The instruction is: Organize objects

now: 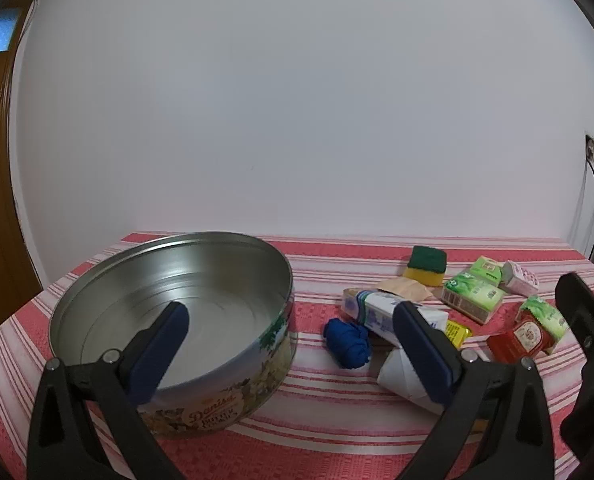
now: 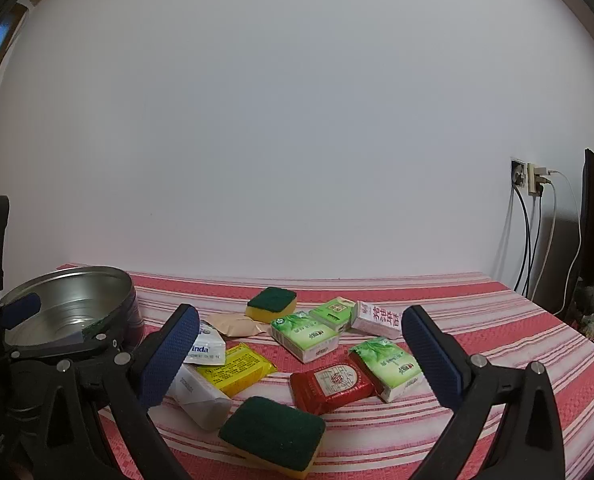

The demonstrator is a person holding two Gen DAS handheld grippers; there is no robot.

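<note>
A: What did you have in front of you?

B: Round metal cookie tin [image 1: 177, 320] sat at the left on the red-and-white striped woven cloth [image 2: 477, 300]. Shiny ribbed inside, nothing in it.

A: And your tools?

B: Your left gripper [image 1: 293, 348] was spread wide, one blue textured pad over the tin, nothing held. Your right gripper [image 2: 301, 356] was also wide apart, empty, above the pile.

A: The pile?

B: Right of the tin, all loose on the cloth. 2 sponges, green scourer on yellow foam: near one [image 2: 273, 432], far one [image 2: 272, 304]. 3 green tissue packs, e.g. [image 2: 305, 336]. 1 glossy red packet [image 2: 333, 386], 1 yellow packet [image 2: 237, 368], 1 pink-print white box [image 2: 377, 319], 1 blue cloth bundle [image 1: 349, 342].
</note>
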